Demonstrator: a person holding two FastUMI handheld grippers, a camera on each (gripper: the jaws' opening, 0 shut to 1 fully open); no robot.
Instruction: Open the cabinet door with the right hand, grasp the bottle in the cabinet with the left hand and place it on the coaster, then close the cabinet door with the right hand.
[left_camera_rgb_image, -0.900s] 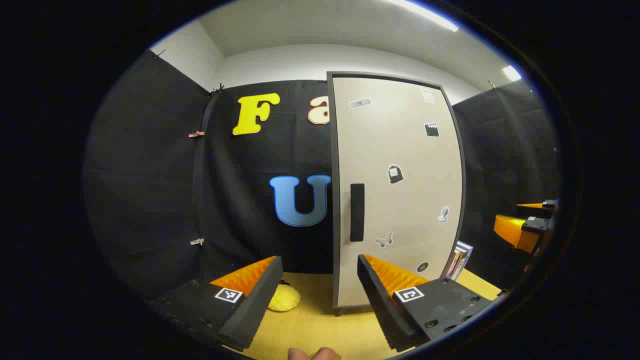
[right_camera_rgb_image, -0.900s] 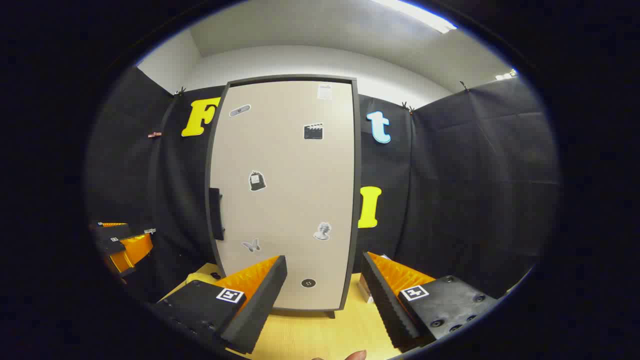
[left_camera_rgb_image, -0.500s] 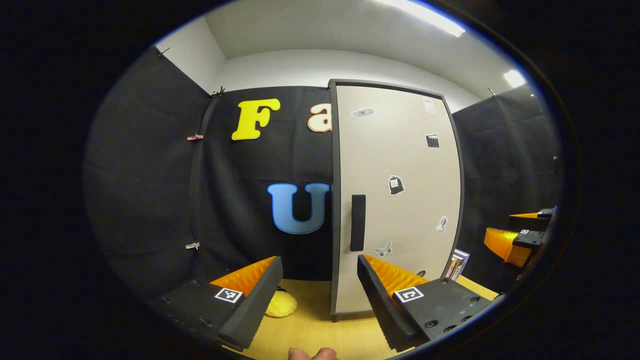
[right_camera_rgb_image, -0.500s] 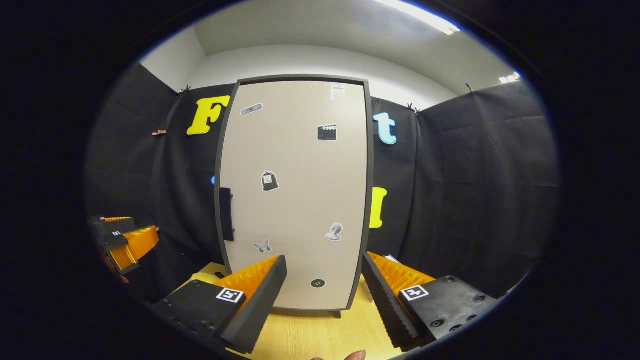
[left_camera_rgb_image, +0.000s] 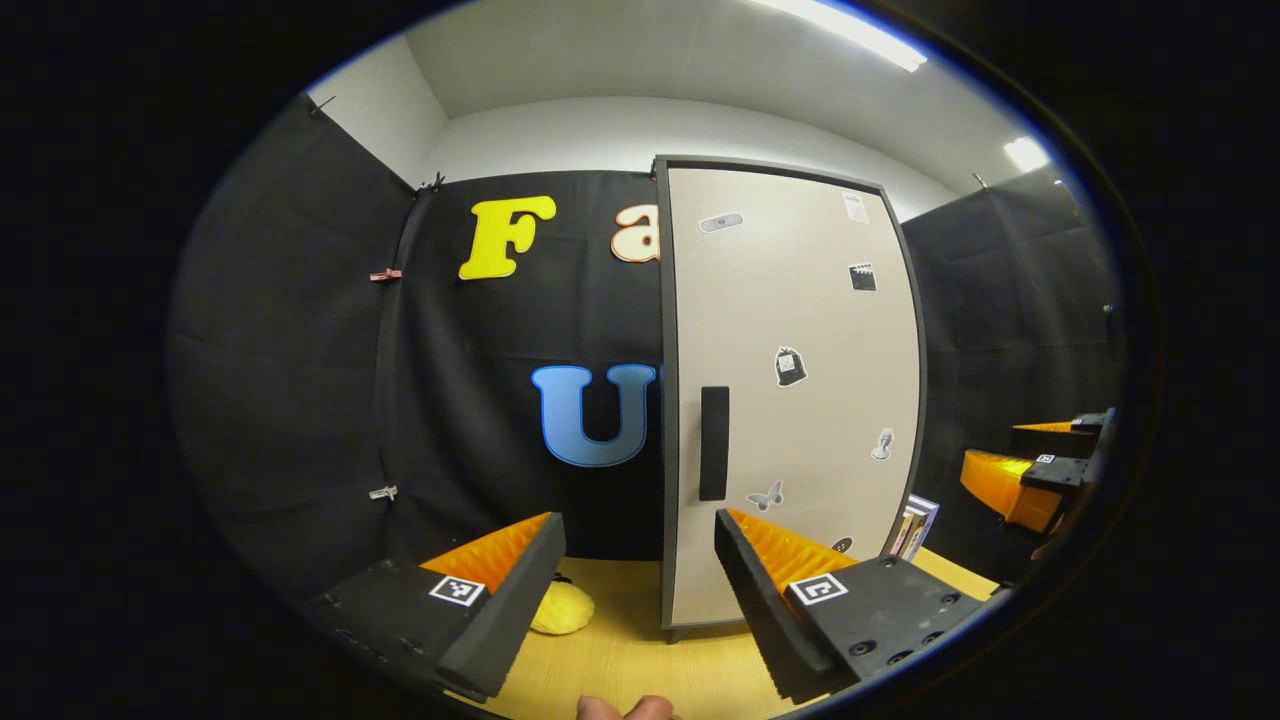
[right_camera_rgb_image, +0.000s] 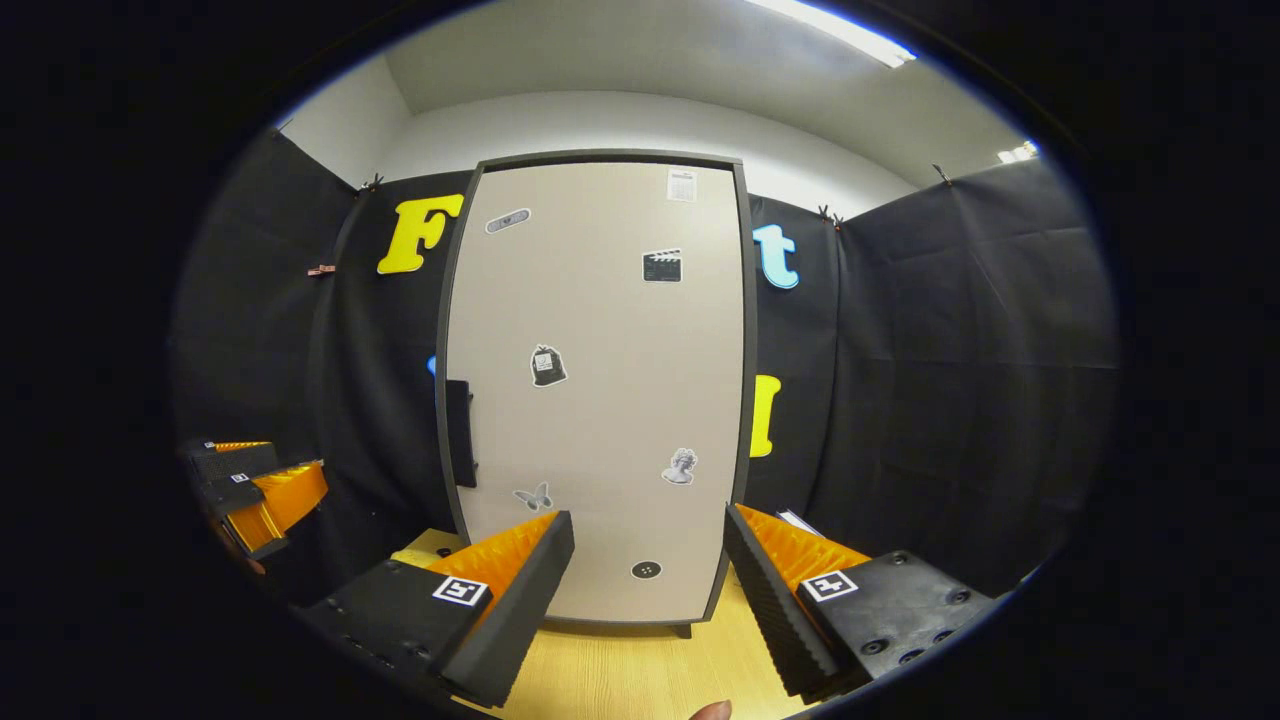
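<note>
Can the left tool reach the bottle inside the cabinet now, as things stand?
Probably not. The cabinet door is shut, so it covers the inside, and no bottle can be seen. The left tool is open and empty in front of it; the right tool has not yet taken the black handle.

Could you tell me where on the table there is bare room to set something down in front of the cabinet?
Bare wood table lies before the closed cabinet door. It is crowded left by the yellow coaster, right by books.
</note>
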